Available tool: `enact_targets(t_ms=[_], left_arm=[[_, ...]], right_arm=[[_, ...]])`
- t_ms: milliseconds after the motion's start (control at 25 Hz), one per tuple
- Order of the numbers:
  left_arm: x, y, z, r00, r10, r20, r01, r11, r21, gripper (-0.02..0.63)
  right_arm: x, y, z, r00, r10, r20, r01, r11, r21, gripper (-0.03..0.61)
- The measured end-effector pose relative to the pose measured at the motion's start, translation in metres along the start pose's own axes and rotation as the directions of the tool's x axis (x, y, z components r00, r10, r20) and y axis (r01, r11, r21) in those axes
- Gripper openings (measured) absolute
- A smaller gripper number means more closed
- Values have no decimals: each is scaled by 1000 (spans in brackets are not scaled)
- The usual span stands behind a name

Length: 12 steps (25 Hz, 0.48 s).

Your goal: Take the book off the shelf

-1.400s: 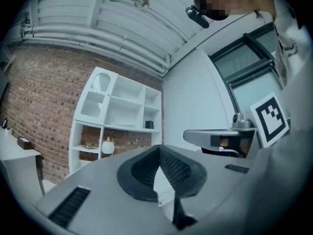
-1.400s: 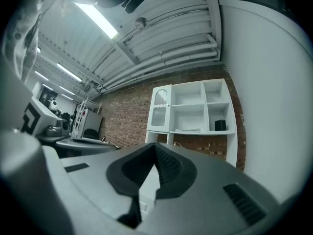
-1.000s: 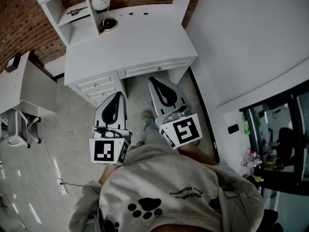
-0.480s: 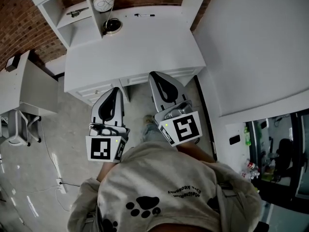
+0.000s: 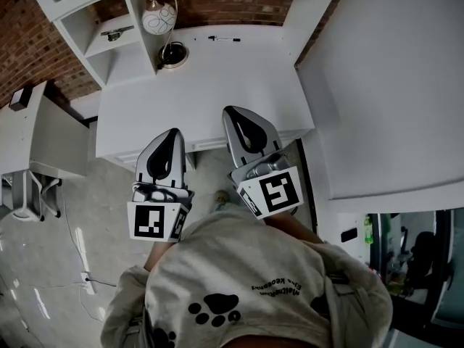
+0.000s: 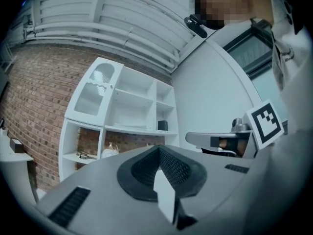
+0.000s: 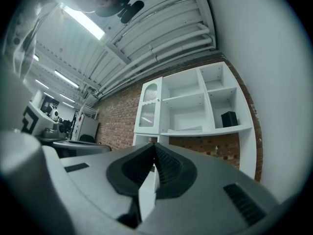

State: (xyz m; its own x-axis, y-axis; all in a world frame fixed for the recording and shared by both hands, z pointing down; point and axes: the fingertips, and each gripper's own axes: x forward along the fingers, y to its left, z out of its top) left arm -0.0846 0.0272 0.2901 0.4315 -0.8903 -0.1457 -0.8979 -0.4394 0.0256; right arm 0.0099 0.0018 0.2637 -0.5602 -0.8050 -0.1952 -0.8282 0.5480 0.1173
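Note:
A white shelf unit (image 7: 195, 104) stands on a white desk (image 5: 217, 78) against a brick wall. In its middle compartment lies a flat pale thing (image 7: 186, 129), also seen as the flat pale thing (image 6: 126, 126). A small dark block (image 7: 228, 119) stands upright one compartment to the right, the same dark block (image 6: 163, 125). I cannot tell which of them is the book. My left gripper (image 5: 172, 133) and right gripper (image 5: 230, 112) hang side by side at the desk's front edge, far short of the shelves. Both are shut and hold nothing.
On the desk's back stand a round glass ornament (image 5: 159, 20) and a small dish (image 5: 172, 53), with a pen (image 5: 225, 38) lying beside them. A white wall (image 5: 391, 85) closes the right side. A side table (image 5: 43, 133) and chair (image 5: 25, 194) stand at the left.
The person has stepped toward the desk, so both grippers now reach its front edge and more of the shelf unit shows. Both grippers stay shut.

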Motion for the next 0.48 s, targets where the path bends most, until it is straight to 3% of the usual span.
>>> enact_targets(t_ms=[160,480], left_arm=[[27,9,-1,999,41,5,-41,999,14,9],[65,13,-1,998,51,41,-52,998,29,9]], right_arm=[[22,-20,-5,999,34,6,-34,999,-4,15],[52,-45,-10,996,90,24,-89,996,-8,15]])
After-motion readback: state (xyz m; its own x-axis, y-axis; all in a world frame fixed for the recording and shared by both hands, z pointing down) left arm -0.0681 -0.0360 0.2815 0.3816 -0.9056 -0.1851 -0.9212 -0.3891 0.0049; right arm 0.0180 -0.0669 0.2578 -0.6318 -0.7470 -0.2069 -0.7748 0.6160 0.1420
